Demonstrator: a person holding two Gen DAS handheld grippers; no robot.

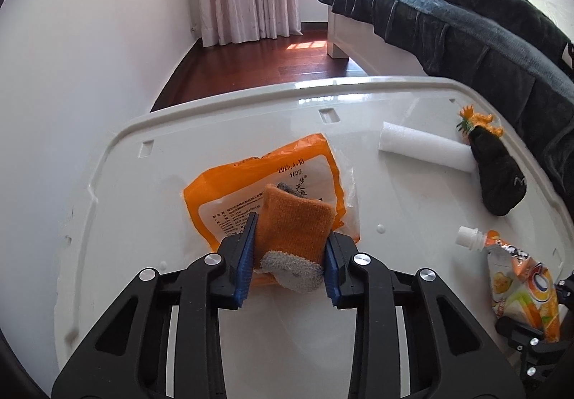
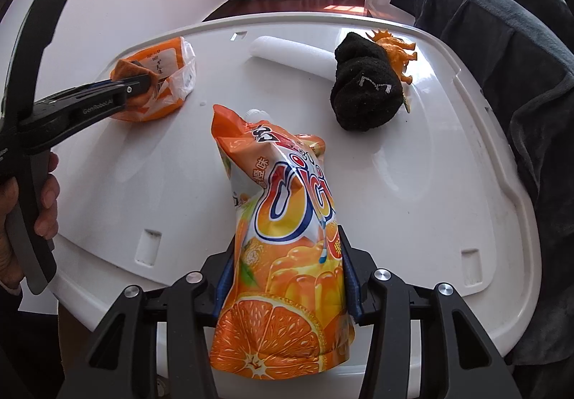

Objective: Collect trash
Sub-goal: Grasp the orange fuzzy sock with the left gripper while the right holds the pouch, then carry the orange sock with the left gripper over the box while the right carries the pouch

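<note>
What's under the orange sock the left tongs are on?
The orange sock lies on an orange-and-clear plastic bag on the white lid. Whether anything is inside the bag beneath it is hidden.

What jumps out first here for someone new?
The bright orange jelly pouch, clamped upright in the right claw at the near edge of the white tray. Next, the left claw closed on an orange sock lying on an orange plastic bag. At the far right side, a black sock rests against an orange toy.
</note>
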